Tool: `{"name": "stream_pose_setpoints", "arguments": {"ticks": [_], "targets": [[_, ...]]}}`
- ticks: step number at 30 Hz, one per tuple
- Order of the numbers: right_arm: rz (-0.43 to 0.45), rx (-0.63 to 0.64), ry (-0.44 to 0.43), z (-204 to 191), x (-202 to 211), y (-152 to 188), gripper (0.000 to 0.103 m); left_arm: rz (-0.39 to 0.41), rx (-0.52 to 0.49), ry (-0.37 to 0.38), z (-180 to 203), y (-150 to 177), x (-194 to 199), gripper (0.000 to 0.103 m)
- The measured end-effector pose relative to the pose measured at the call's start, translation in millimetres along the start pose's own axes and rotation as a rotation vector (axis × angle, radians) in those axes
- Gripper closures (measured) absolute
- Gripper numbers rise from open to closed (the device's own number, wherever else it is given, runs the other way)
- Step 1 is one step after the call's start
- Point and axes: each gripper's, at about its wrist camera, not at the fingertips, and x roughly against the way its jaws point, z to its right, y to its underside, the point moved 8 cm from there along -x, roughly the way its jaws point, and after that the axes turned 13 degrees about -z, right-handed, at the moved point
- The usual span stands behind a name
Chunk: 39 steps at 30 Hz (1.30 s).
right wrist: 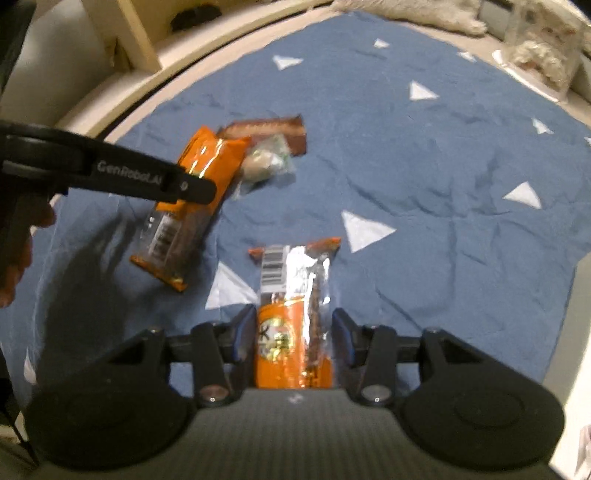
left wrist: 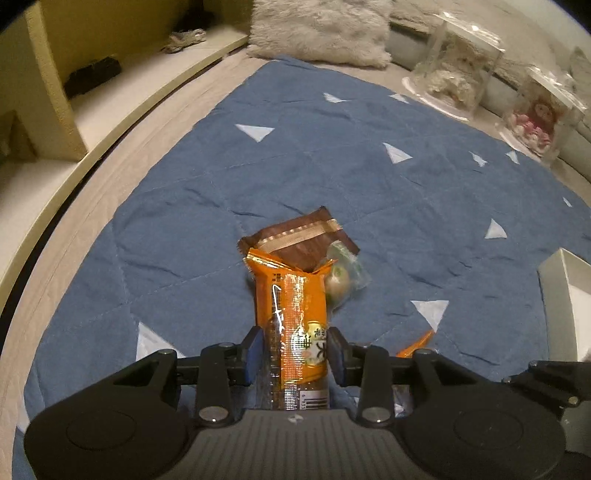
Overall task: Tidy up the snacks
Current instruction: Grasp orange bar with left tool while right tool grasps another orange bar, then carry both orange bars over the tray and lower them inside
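Note:
An orange snack packet (left wrist: pixel 291 325) stands between the pads of my left gripper (left wrist: pixel 295 354), which is shut on it just above the blue quilt (left wrist: pixel 332 166). Right behind it lie a brown packet (left wrist: pixel 306 240) and a small clear-wrapped round snack (left wrist: pixel 343 280). In the right wrist view, my right gripper (right wrist: pixel 293 332) is shut on a second orange packet (right wrist: pixel 291 314), barcode end forward. To its upper left, the left gripper (right wrist: pixel 199 190) holds the first packet (right wrist: pixel 184 221) beside the brown packet (right wrist: pixel 273 133) and the round snack (right wrist: pixel 266 162).
A white box (left wrist: pixel 565 295) sits at the quilt's right edge. A fluffy pillow (left wrist: pixel 321 29) and two clear boxes with toys (left wrist: pixel 458 70) line the far side. A pale shelf (left wrist: pixel 129 85) runs along the left. A person's hand (right wrist: pixel 14 258) shows at far left.

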Motion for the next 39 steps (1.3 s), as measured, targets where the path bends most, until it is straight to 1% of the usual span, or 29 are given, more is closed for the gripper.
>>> {"name": "stream_pose_setpoints", "arguments": {"ticks": [2,5,8,11,12,17,21,27,31,34,36,39], "targets": [[-0.006,0.001,0.004,0.4,-1.0,-1.2,0.056,-0.022,0.008,-0.025,0.0,4.1,-3.1,0.060],[-0.011,-0.005,0.003,0.7,-0.2,-2.3,0.055,-0.044,-0.003,-0.051,2.9,7.0,-7.4,0.059],[-0.021,0.005,0.019,1.8,0.5,1.0,0.054,-0.041,-0.005,-0.057,3.8,7.4,-6.1,0.060],[-0.016,0.005,0.030,0.3,1.9,2.1,0.058,-0.034,-0.014,-0.061,5.8,6.7,-4.1,0.064],[-0.013,0.002,0.027,-0.1,2.7,2.1,0.064,-0.032,-0.016,-0.064,6.3,6.9,-3.0,0.066],[0.028,-0.017,0.042,-1.7,16.9,2.6,0.065,0.010,-0.020,-0.051,8.3,7.5,12.0,0.067],[0.070,-0.047,0.052,5.7,32.6,1.7,0.066,0.058,0.008,-0.013,7.7,9.5,31.8,0.067],[0.178,-0.120,0.054,23.2,66.9,8.9,0.066,0.104,0.005,0.045,18.4,17.8,57.5,0.067],[0.215,-0.139,0.068,33.3,85.6,19.8,0.066,0.131,0.000,0.094,32.6,23.0,73.0,0.067],[0.235,-0.172,0.098,43.6,96.4,28.2,0.066,0.147,-0.011,0.126,45.6,26.1,80.6,0.067],[0.251,-0.204,0.105,52.8,103.7,34.8,0.066,0.144,-0.017,0.152,55.1,28.2,81.6,0.067],[0.270,-0.241,0.128,67.5,114.8,46.0,0.066,0.148,-0.032,0.169,71.7,28.4,83.8,0.067]]}}
